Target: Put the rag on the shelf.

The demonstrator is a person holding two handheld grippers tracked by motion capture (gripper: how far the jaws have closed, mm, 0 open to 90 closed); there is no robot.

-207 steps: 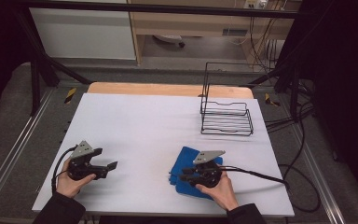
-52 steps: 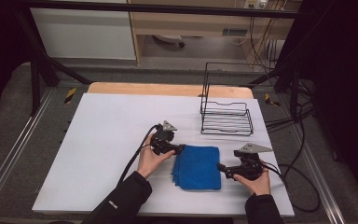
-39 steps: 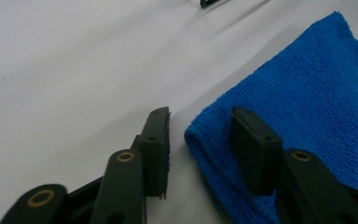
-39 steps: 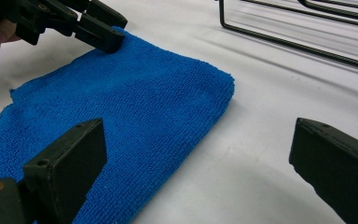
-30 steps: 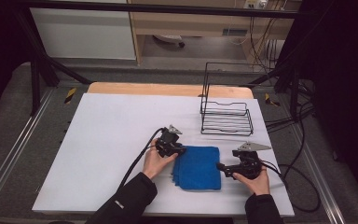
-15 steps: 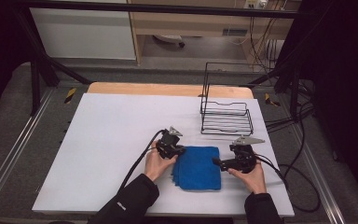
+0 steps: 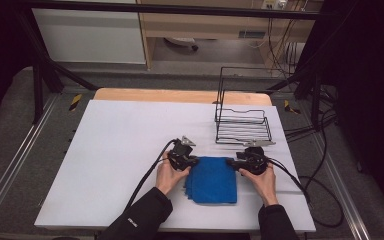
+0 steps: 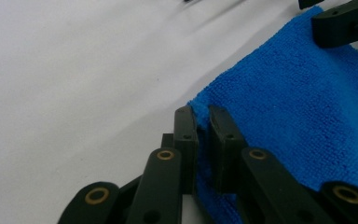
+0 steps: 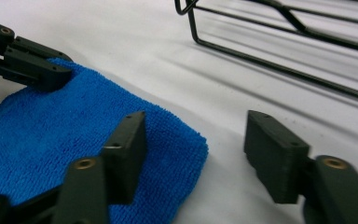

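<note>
A folded blue cloth (image 7: 212,181) lies on the white table near its front edge. My left gripper (image 7: 194,161) sits at the cloth's far left corner, shut on that corner; in the left gripper view the blue cloth (image 8: 307,107) is pinched between the two black jaws of the left gripper (image 8: 202,122). My right gripper (image 7: 231,162) is at the cloth's far right corner and open. In the right gripper view the right gripper (image 9: 196,135) straddles the corner of the blue cloth (image 9: 37,126), one jaw over the fabric, the other over bare table. The left gripper (image 9: 58,74) appears there at the upper left.
A black wire rack (image 7: 242,120) stands just behind the right gripper, its base wires (image 9: 279,42) close in the right gripper view. Cables trail from both grippers toward the table's front and right. The white table (image 7: 125,135) stretches open to the left.
The right gripper has moved left and slightly forward to the cloth's far right corner. The left gripper has stayed at the far left corner, holding it.
</note>
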